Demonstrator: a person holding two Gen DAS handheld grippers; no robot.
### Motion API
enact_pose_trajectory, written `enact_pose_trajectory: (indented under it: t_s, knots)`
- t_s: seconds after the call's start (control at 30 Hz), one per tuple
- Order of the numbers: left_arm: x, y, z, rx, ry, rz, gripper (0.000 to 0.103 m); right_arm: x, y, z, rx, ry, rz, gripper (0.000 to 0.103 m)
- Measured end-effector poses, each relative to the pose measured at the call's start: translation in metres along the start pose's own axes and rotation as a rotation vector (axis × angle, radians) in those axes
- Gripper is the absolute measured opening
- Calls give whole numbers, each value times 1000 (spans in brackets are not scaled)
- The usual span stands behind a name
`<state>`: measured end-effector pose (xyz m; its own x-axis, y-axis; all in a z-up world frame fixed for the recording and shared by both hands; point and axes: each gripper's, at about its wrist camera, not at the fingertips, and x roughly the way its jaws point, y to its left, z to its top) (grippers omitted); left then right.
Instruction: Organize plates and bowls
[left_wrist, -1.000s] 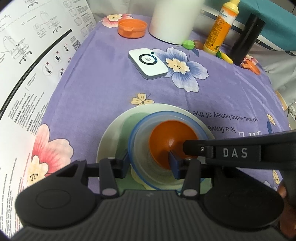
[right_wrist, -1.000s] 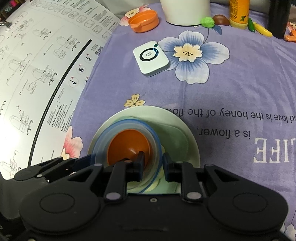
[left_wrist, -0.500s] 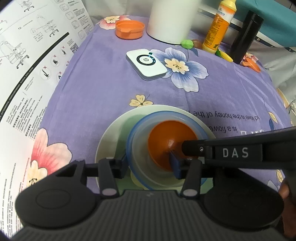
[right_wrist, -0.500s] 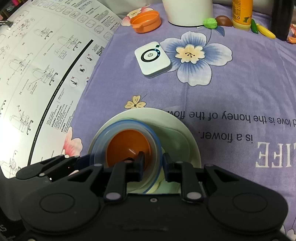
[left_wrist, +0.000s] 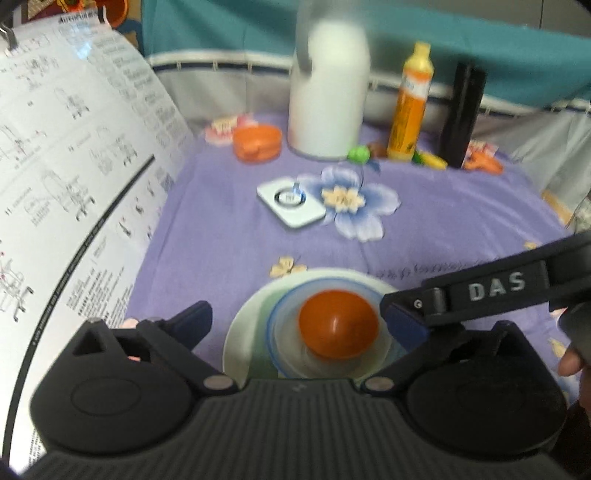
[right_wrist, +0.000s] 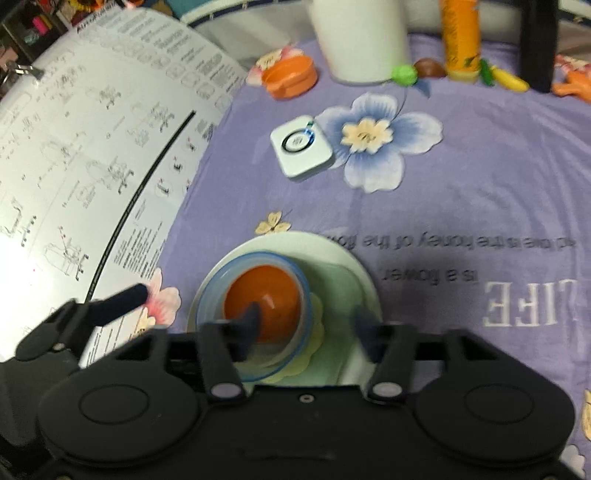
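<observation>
A pale green plate (left_wrist: 247, 332) lies on the purple flowered cloth. On it stands a clear blue-rimmed bowl (left_wrist: 284, 314) with an orange bowl (left_wrist: 338, 328) nested inside. My left gripper (left_wrist: 295, 317) hangs just above and behind the stack. Its jaws are opening wide on either side of the bowls, and the pads touch nothing. My right gripper (right_wrist: 306, 319) is opening too. One of its fingers is over the orange bowl (right_wrist: 266, 295), the other over the plate (right_wrist: 343, 266); the clear bowl's rim (right_wrist: 210, 295) passes between them, unpressed.
A big white instruction sheet (left_wrist: 74, 184) covers the left side. Farther back are a white HP device (left_wrist: 291, 201), a small orange dish (left_wrist: 256, 142), a white cylinder (left_wrist: 327, 107), an orange bottle (left_wrist: 410, 107), a black flask (left_wrist: 461, 114) and small toys.
Both grippers have let go of the bowl rims and spread their jaws. Both have lifted and drawn back a little. The stack stays on the plate.
</observation>
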<state>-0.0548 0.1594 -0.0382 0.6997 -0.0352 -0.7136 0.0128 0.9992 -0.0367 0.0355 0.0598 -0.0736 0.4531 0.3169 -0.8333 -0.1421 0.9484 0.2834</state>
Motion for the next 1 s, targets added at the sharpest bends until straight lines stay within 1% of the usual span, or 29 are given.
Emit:
enact_pose_trajectory:
  t_s: [0.03,0.07,0.13,0.2,0.27,0.4,0.53,0.6,0.67,0.8,0.87,1.0]
  knots:
    - [-7,1,1,-5,-15,-7,103,-7,-3,-2,1,-16,6,84]
    - [-12,2,1,-8,-26,-13,103,-13,-5,-4,6,-30,15,87]
    - [-23,3,1,-14,-51,-18,103,-25,-10,-7,19,-53,31,99]
    - [-32,4,-1,-16,-76,-21,103,-39,-15,-13,19,-87,35,103]
    - [-41,5,-5,-13,-93,-22,103,-51,-18,-18,10,-118,28,103]
    - [-53,5,-18,-3,-98,-17,103,-71,-24,-33,-10,-171,14,103]
    - [-61,4,-32,11,-97,-33,103,-85,-24,-51,-79,-225,-32,103]
    - [-66,3,-39,14,-112,-41,103,-89,-24,-60,-117,-234,-56,103]
    - [-68,1,-46,14,-115,-30,103,-93,-24,-69,-137,-237,-72,103]
    - [-61,6,-54,-24,-67,-27,103,-97,-21,-84,-187,-248,-121,103]
    - [-58,8,-61,-26,-53,-3,103,-96,-18,-93,-226,-253,-148,103]
    - [-52,11,-70,-23,-36,12,103,-90,-16,-108,-281,-247,-180,103]
